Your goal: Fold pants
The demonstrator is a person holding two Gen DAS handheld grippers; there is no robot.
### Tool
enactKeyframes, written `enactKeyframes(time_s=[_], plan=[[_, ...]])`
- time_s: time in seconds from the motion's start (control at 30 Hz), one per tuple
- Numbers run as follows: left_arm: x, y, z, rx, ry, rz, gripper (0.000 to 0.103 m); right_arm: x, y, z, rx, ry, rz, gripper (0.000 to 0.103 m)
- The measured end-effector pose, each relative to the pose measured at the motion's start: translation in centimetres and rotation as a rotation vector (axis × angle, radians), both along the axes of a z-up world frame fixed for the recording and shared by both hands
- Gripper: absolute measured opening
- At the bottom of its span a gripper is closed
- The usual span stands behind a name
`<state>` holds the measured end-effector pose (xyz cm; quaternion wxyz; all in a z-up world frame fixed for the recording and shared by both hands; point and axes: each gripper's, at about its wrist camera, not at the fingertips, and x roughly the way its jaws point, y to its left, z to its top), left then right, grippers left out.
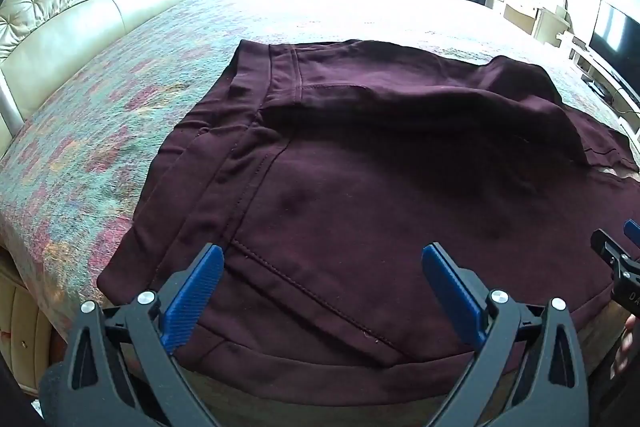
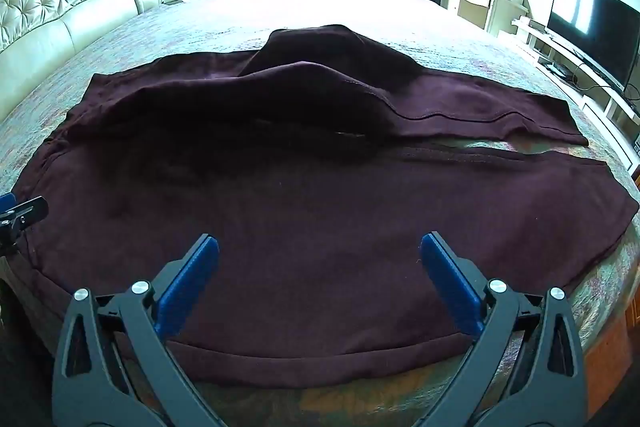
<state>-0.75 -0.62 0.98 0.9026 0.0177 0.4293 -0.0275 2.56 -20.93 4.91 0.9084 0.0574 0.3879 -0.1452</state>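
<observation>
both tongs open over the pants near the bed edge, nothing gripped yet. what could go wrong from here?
1. The far leg of the maroon pants is bunched into a hump; folding now would likely trap that wrinkle.
2. The near hem hangs over the edge of the bed; a one-sided pull could drag the cloth off.
3. Left tongs and right tongs sit over several layers; a shallow pinch may catch only the top one.
</observation>
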Motion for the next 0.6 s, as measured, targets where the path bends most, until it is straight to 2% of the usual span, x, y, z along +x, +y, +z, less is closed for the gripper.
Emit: enactKeyframes(time_s=[0.6], plan=[[0.14, 0.09, -0.25, 0.009, 0.002, 0.001, 0.099, -0.06, -0.12, -0.21, 0.023, 0.007, -0.008, 0.101]])
